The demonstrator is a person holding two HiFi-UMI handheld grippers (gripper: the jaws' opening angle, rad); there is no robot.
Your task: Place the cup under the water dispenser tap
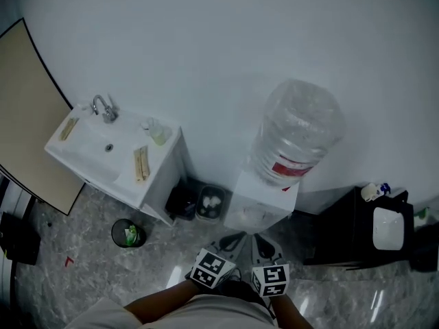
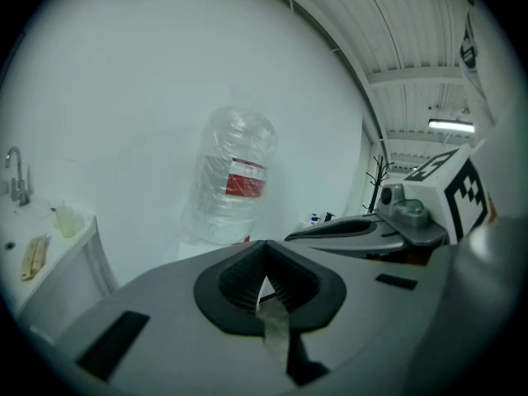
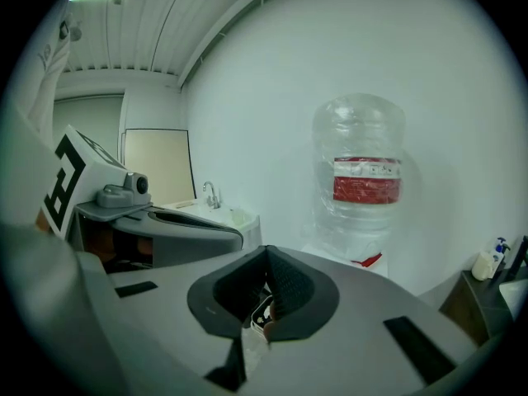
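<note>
The water dispenser (image 1: 262,201) stands against the white wall, a big clear bottle (image 1: 298,132) with a red label upended on it. The bottle also shows in the left gripper view (image 2: 231,176) and the right gripper view (image 3: 359,172). I cannot make out any cup, and the tap is too small to tell. Both grippers are held side by side close to my body, pointing at the dispenser from well short of it. The left gripper (image 1: 233,238) (image 2: 264,250) has its jaws together with nothing between them. The right gripper (image 1: 263,242) (image 3: 266,254) is likewise shut and empty.
A white sink (image 1: 89,157) with a tap and a small pale container (image 1: 156,130) stands to the left. A dark bin (image 1: 209,201) sits between sink and dispenser, and a small green-lined bin (image 1: 128,233) stands on the marble floor. A black table (image 1: 343,238) with a white dish (image 1: 387,228) is at the right.
</note>
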